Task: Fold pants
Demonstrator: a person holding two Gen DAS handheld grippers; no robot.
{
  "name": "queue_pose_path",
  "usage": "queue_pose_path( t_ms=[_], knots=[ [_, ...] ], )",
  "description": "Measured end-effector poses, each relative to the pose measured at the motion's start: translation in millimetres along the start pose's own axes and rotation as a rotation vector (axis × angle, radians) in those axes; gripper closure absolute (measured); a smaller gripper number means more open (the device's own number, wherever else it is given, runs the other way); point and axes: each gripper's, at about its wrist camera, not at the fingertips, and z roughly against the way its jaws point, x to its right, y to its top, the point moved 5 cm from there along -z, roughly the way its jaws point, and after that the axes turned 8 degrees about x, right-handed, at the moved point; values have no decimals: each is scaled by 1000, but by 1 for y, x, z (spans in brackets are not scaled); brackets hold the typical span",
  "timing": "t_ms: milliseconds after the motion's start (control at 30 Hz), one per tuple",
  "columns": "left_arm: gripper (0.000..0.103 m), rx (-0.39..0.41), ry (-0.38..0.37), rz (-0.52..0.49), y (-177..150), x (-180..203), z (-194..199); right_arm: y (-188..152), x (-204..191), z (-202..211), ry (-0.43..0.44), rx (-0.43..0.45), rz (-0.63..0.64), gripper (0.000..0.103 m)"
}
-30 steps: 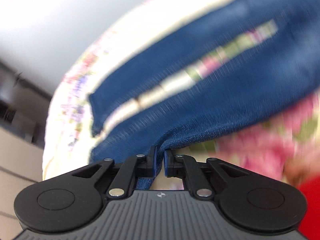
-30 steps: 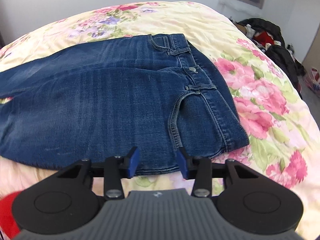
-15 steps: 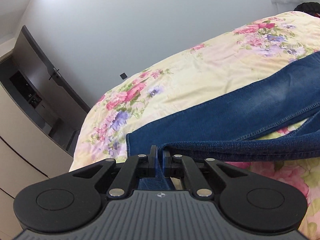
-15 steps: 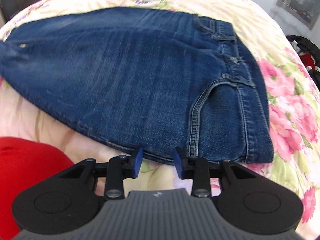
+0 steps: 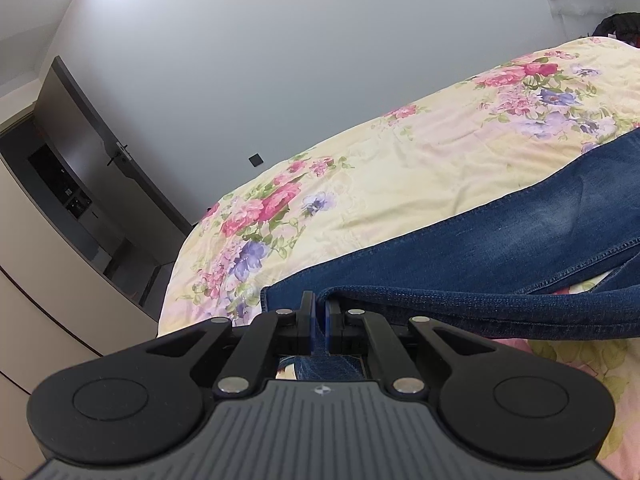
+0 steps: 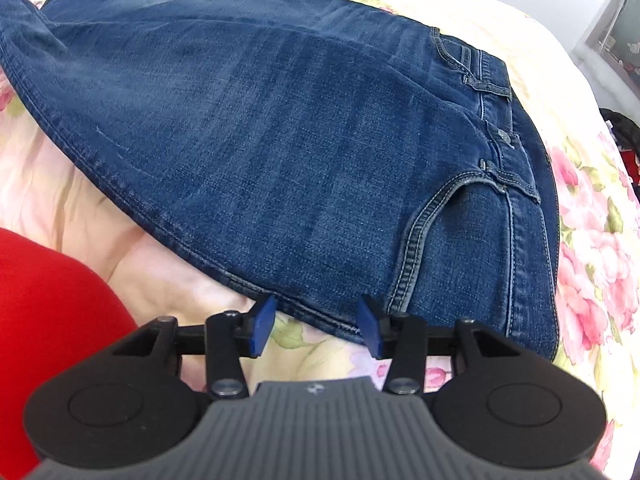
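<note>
Blue denim pants (image 6: 300, 140) lie spread on a floral bedspread (image 6: 592, 248), waistband to the right in the right wrist view. My left gripper (image 5: 320, 320) is shut on the hem of one pant leg (image 5: 460, 304), which is lifted off the bed and stretches away to the right; the other leg (image 5: 500, 248) lies flat behind it. My right gripper (image 6: 316, 326) hovers just over the near side seam of the pants near the hip, its jaws opening. The seam's edge sits between the blue pads (image 6: 262, 322), untouched by them.
The bedspread (image 5: 400, 160) runs to a plain white wall. A dark door and pale cabinet stand at the left in the left wrist view. A person's red sleeve (image 6: 48, 300) is at the lower left of the right wrist view. Dark clothes (image 6: 624, 128) lie beyond the bed's right side.
My left gripper has risen with the pant-leg hem, lifting it off the bed. My right gripper has dropped closer to the pants' near seam, rolled, and its jaws stand wider.
</note>
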Motion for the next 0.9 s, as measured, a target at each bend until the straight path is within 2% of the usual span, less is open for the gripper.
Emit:
queue_pose_path(
  t_ms=[33,100,133,167,333,400,433,467,533,633,700,733,800,900],
  knots=[
    [99,0,1,4,0,0,0,-1,-3,0,-9,8,-1,63],
    [99,0,1,10,0,-1,-2,0,-7,4,-17,28,15,80],
    [99,-4,1,15,-1,-2,-3,1,-8,9,-25,44,34,95],
    [99,-9,1,22,-2,-4,-4,2,-8,14,-39,63,51,103],
    [99,-30,-15,58,-9,-10,-11,19,11,49,-111,179,12,103],
    [99,-30,-17,60,-10,-10,-12,26,12,56,-76,168,40,103],
    [99,-29,-19,57,-10,-9,-13,24,11,53,-33,122,55,103],
    [99,-28,-20,56,-11,-9,-14,21,11,48,6,79,67,102],
    [99,-27,-25,58,-11,-9,-16,14,7,39,47,42,103,87],
    [99,-31,-24,53,-11,-8,-18,9,-2,30,112,49,151,83],
    [99,-36,-25,54,-10,-8,-20,8,-6,24,134,59,169,66],
    [99,-38,-26,54,-10,-7,-21,8,-6,19,131,63,182,62],
    [98,-39,-28,48,-10,-7,-21,7,-6,11,147,40,201,61],
    [98,-43,-30,53,-8,-6,-22,5,-5,-4,177,-38,234,59]
  ],
)
